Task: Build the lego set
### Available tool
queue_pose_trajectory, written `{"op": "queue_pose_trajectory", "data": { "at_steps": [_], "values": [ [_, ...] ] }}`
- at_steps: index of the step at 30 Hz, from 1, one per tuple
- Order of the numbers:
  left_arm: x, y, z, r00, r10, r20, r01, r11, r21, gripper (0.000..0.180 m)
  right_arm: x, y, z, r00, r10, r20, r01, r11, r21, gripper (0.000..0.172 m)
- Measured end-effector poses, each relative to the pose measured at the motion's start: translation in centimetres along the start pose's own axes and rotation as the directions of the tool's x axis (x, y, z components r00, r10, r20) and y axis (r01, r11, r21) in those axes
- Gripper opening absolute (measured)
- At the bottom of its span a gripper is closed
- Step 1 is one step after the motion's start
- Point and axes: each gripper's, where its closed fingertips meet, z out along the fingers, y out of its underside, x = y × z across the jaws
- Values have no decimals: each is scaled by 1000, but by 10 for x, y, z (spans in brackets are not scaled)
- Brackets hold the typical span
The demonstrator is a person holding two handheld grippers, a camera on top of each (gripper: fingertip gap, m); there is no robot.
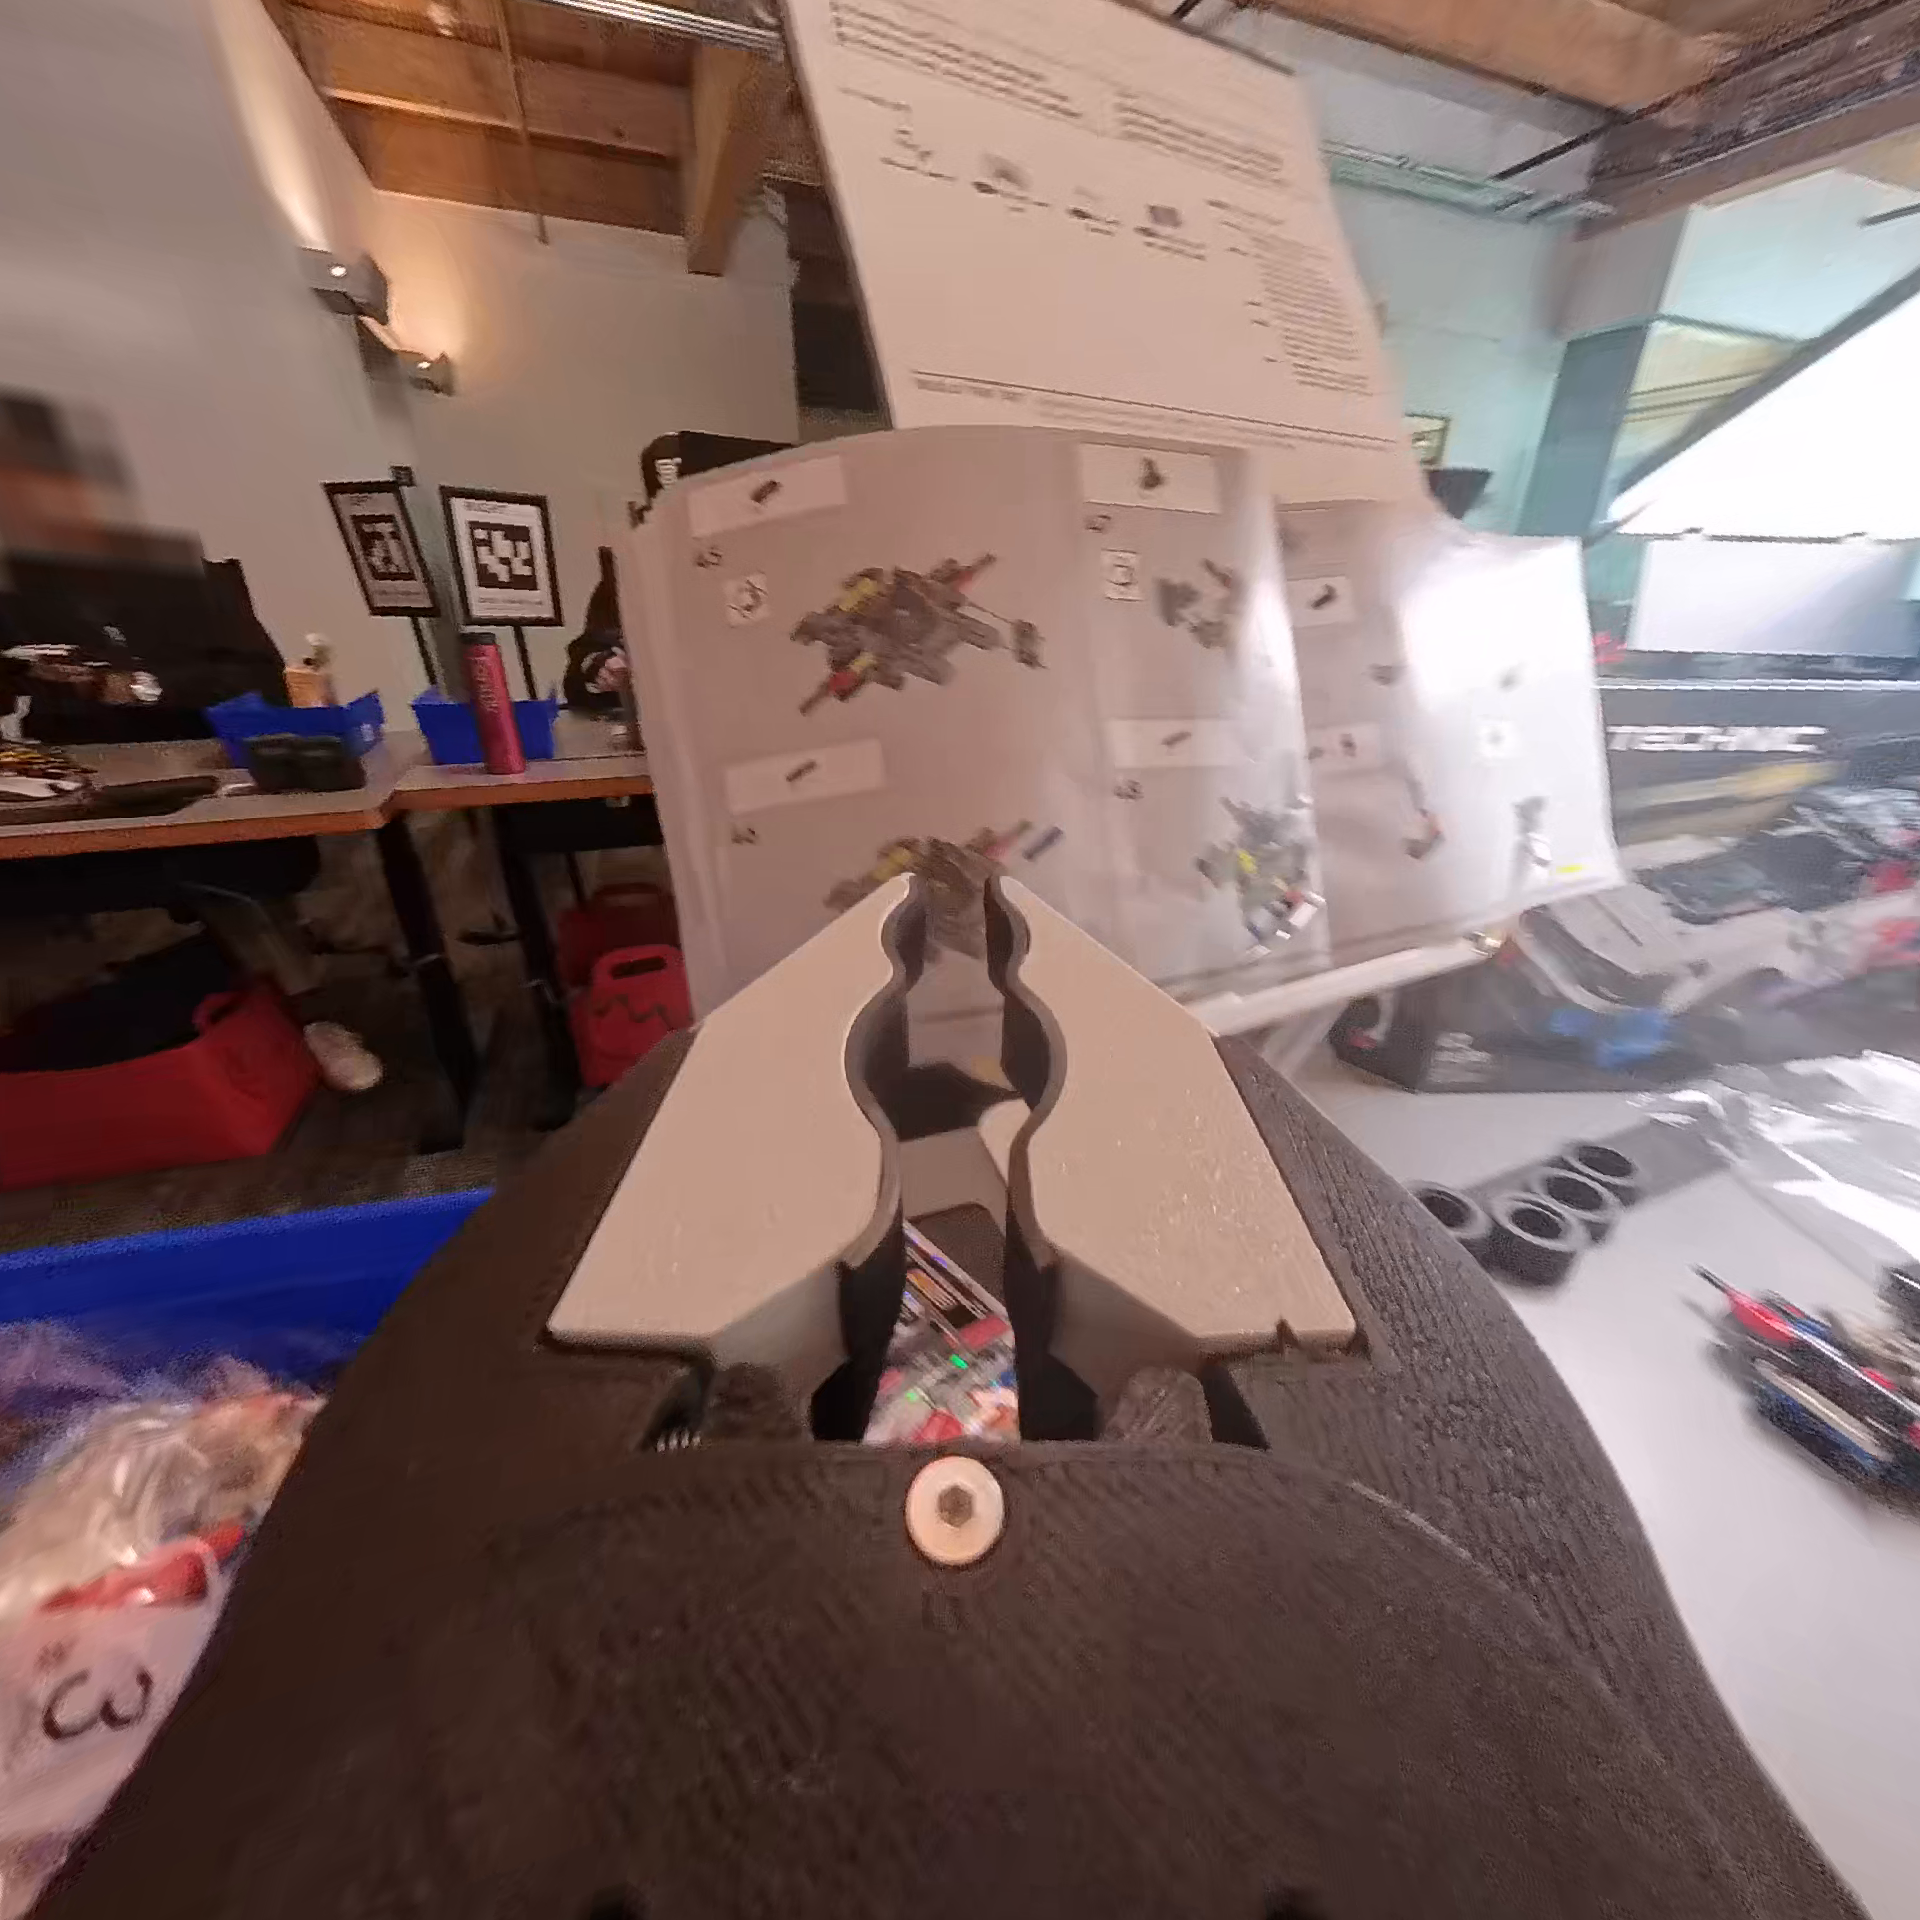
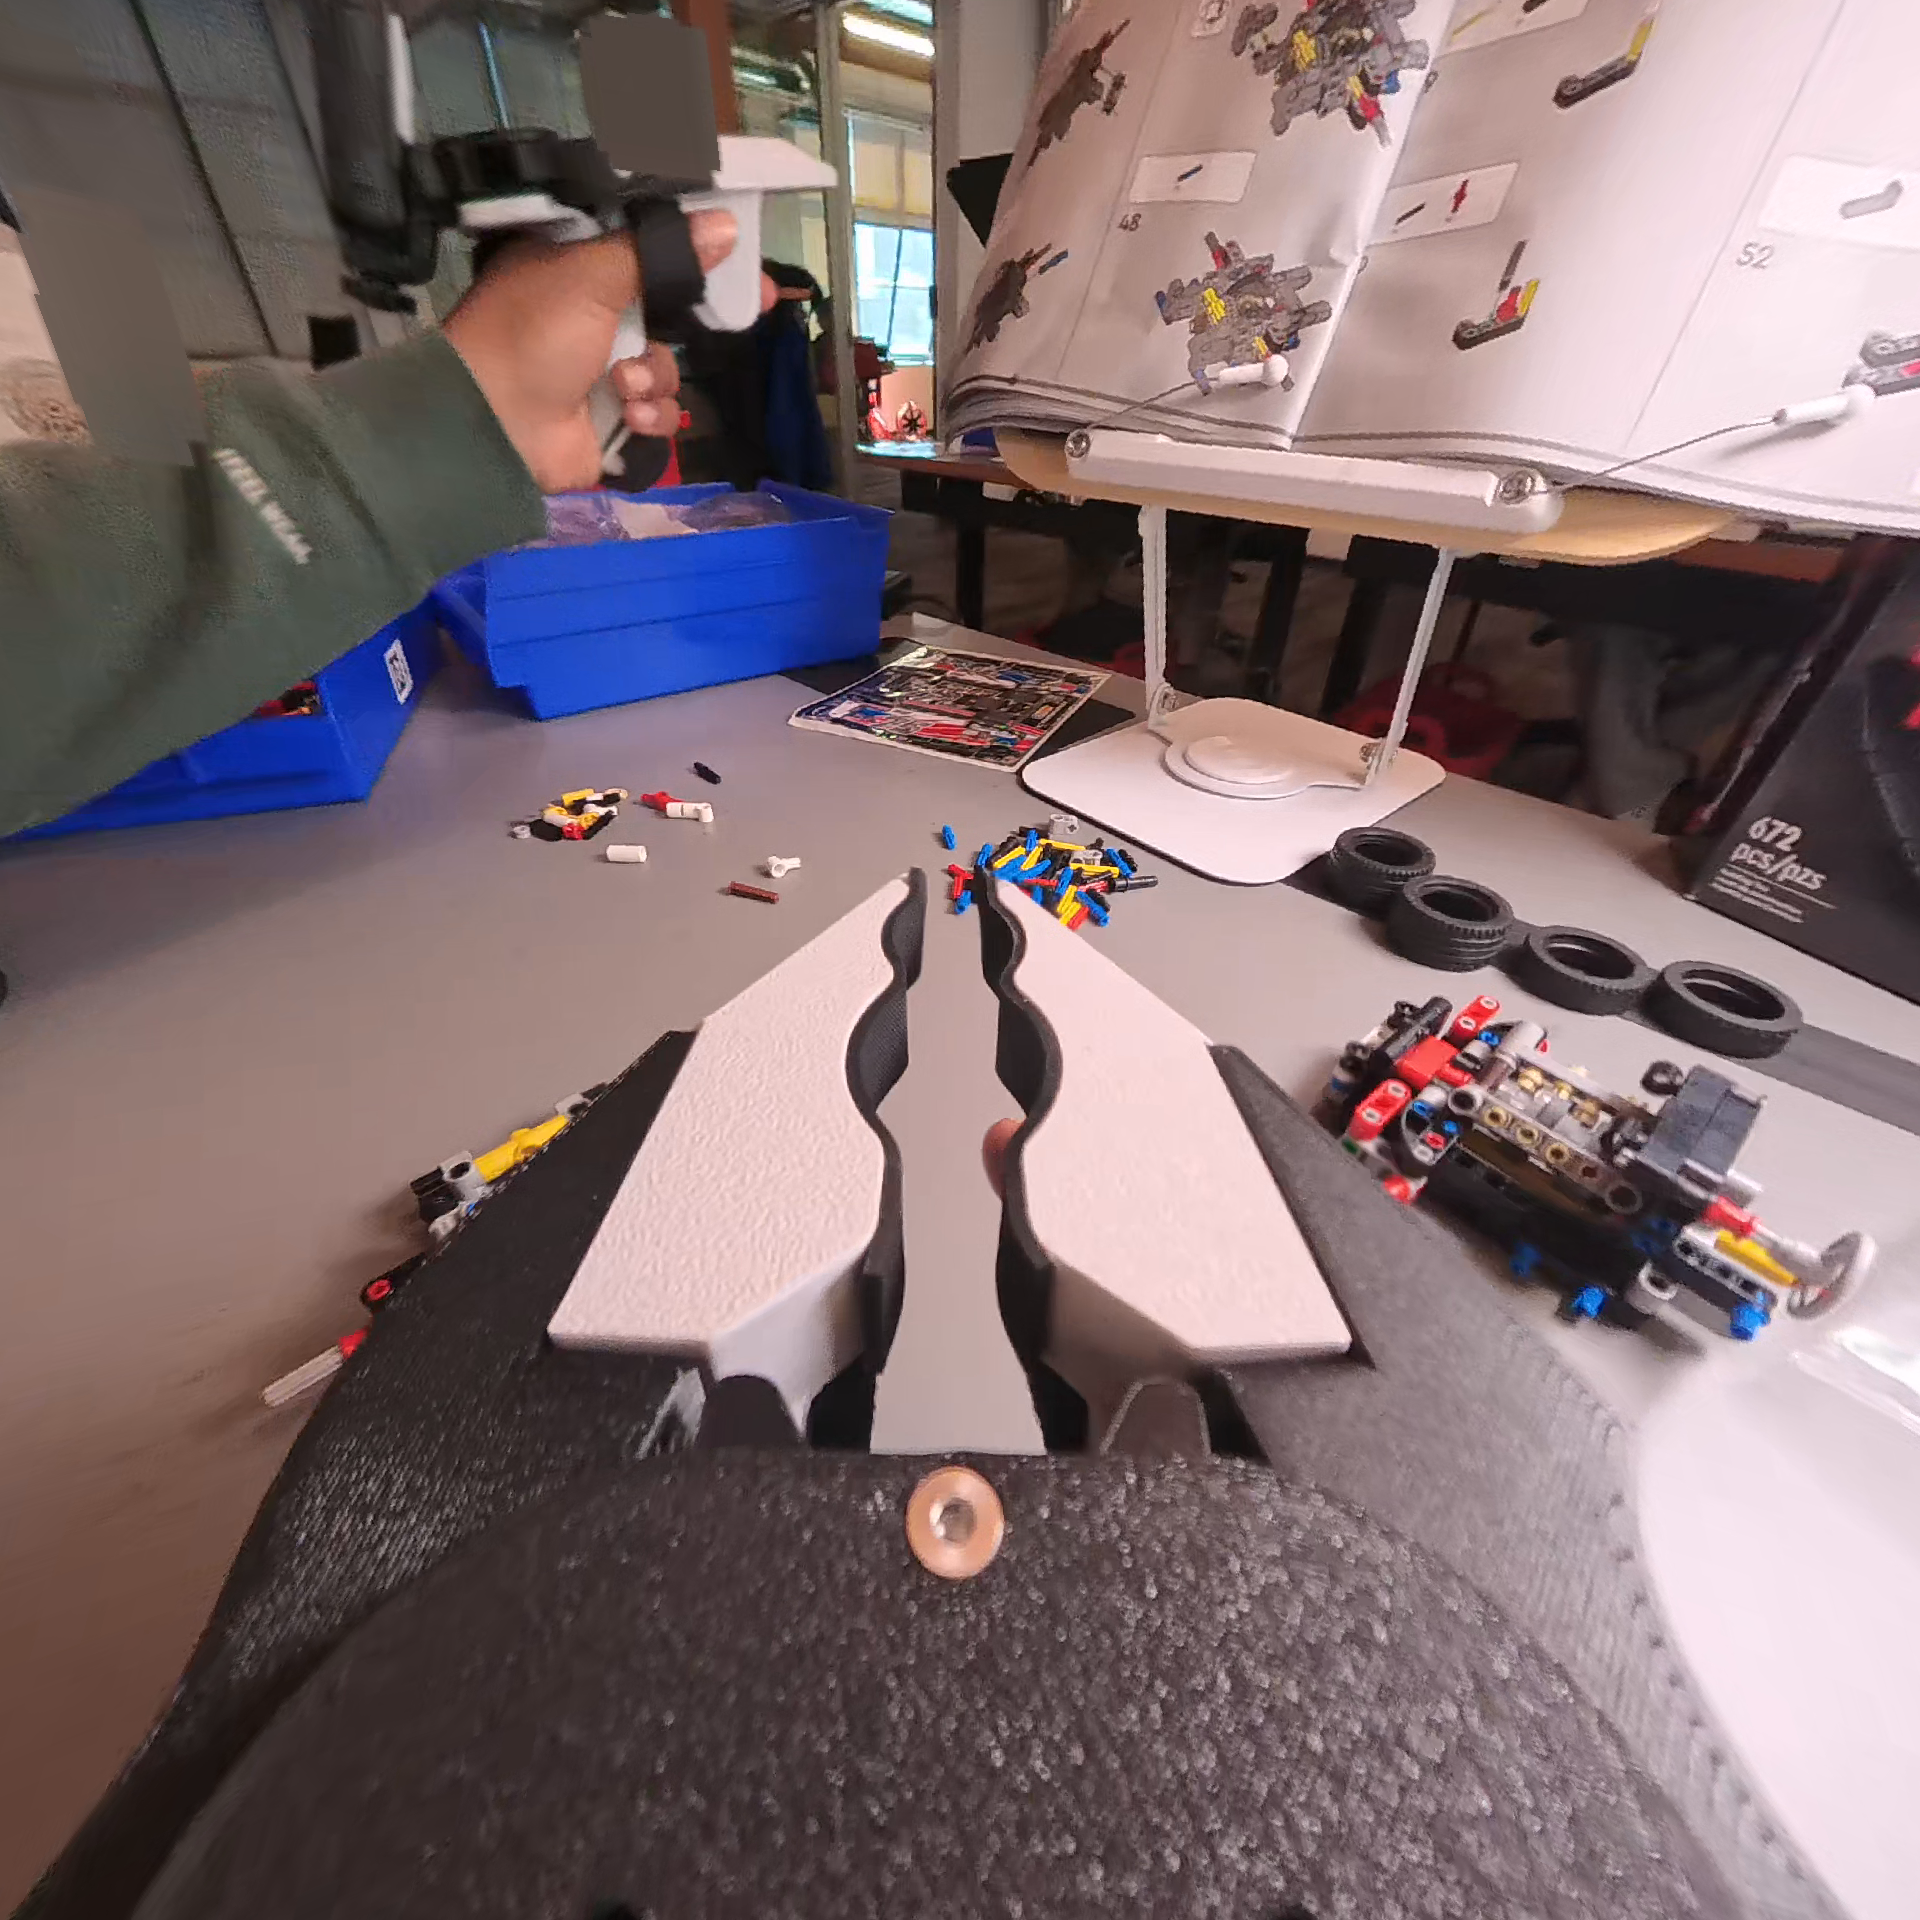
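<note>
Pointing up at an open instruction booklet [image 1: 935, 665] on a white stand, the left hand-held gripper [image 1: 951, 894] has its fingertips a narrow slit apart with nothing between them; motion blur smears the printed diagrams behind, so the tips blend into the page. Below its body a blue bin [image 1: 208, 1278] of bagged parts is cut off at the frame's edge, and a sticker sheet [image 1: 945, 1351] shows only through the gap between the fingers.

Low over the grey tabletop [image 2: 312, 1039], the right hand-held gripper [image 2: 951, 894] is likewise almost closed and bare, its tips just short of a pile of small blue, yellow, red and black pins [image 2: 1060, 873]. A half-built model chassis [image 2: 1558, 1153] lies to its right, near a row of black tyres [image 2: 1558, 945]. Small parts at lower left are partly hidden by the gripper's black body. A person's hand [image 2: 561, 343] in a green sleeve holds the other gripper over the blue bins [image 2: 665, 613], its fingers hidden.
</note>
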Motion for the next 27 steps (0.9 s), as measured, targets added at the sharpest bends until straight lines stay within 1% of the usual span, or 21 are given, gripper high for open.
{"op": "queue_pose_trajectory", "data": {
  "at_steps": [3,5,7,10,16,21,24,27],
  "values": [
    [-19,-4,38,999,32,31,-32,999,-14,4,-4,11,-5,999,37,-13,-38,999,-6,4],
    [-29,-2,58,997,55,50,-53,998,-41,2,-5,21,-6,999,28,-25,-29,999,-29,2],
    [-40,4,73,995,61,78,-55,996,-74,1,-2,26,-4,999,-4,-40,2,999,-49,2],
    [-50,12,86,993,73,96,-64,993,-95,0,3,31,0,997,-42,-59,39,997,-60,2],
    [-49,22,92,995,60,74,-54,995,-87,0,6,33,3,994,-91,-69,86,994,-67,0],
    [-42,24,94,997,55,49,-51,996,-68,0,8,34,4,995,-70,-69,65,995,-72,0],
    [-30,24,89,999,48,16,-47,998,-51,0,10,36,5,996,-50,-69,45,996,-80,1],
    [-10,23,78,998,40,-48,-42,998,-46,0,12,37,5,997,-38,-70,31,996,-87,1]
  ]
}}
